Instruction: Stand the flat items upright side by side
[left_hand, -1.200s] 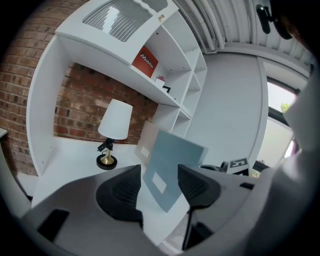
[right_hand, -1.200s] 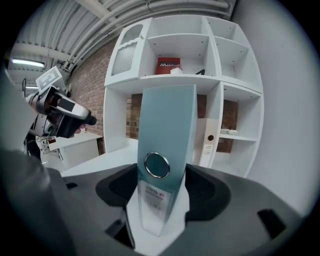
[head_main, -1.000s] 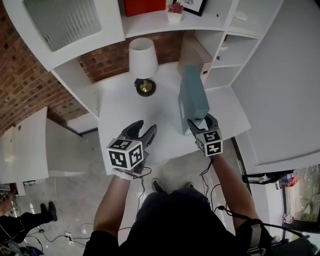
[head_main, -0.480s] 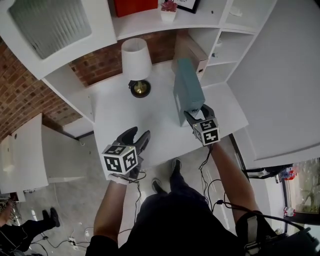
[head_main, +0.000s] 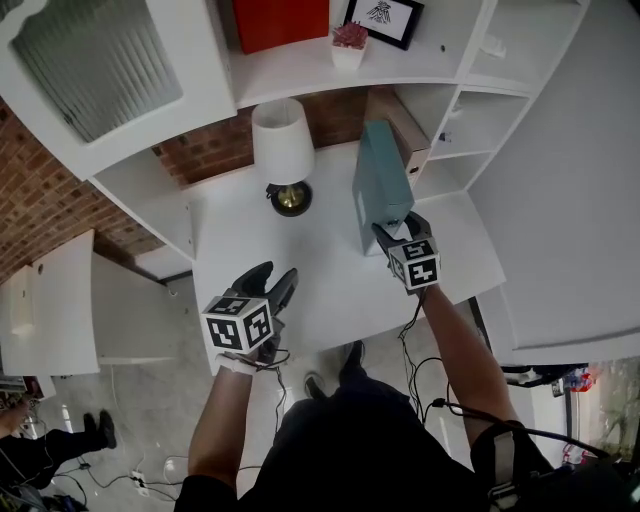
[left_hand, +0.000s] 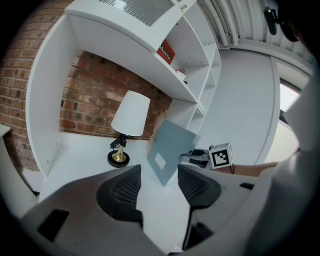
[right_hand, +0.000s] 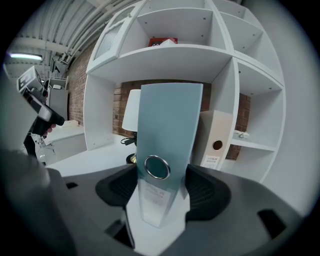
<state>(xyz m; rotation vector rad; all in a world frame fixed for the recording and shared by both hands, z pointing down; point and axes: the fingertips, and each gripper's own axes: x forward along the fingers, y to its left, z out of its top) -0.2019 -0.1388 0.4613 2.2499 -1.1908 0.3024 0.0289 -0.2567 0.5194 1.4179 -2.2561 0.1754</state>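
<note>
A teal ring binder (head_main: 380, 185) stands on end over the white desk (head_main: 330, 290), with my right gripper (head_main: 395, 228) shut on its spine. In the right gripper view the spine (right_hand: 167, 135) with its metal finger ring fills the gap between the pads of the right gripper (right_hand: 161, 187). From the left gripper view the teal binder (left_hand: 170, 152) looks tilted. A beige binder (head_main: 400, 115) stands upright at the back right, just behind the teal one, and shows as the beige binder (right_hand: 216, 137) beside the spine. My left gripper (head_main: 270, 280) hangs open and empty near the desk's front edge.
A white-shaded lamp (head_main: 283, 140) on a brass base stands at the back middle of the desk. White shelf cubbies (head_main: 470, 110) rise at the right, and a shelf above carries a red box (head_main: 280, 20), a small plant and a framed picture.
My right gripper has carried the teal binder toward the back, closer to the beige binder. My left gripper has drawn back toward the desk's front edge, still open.
</note>
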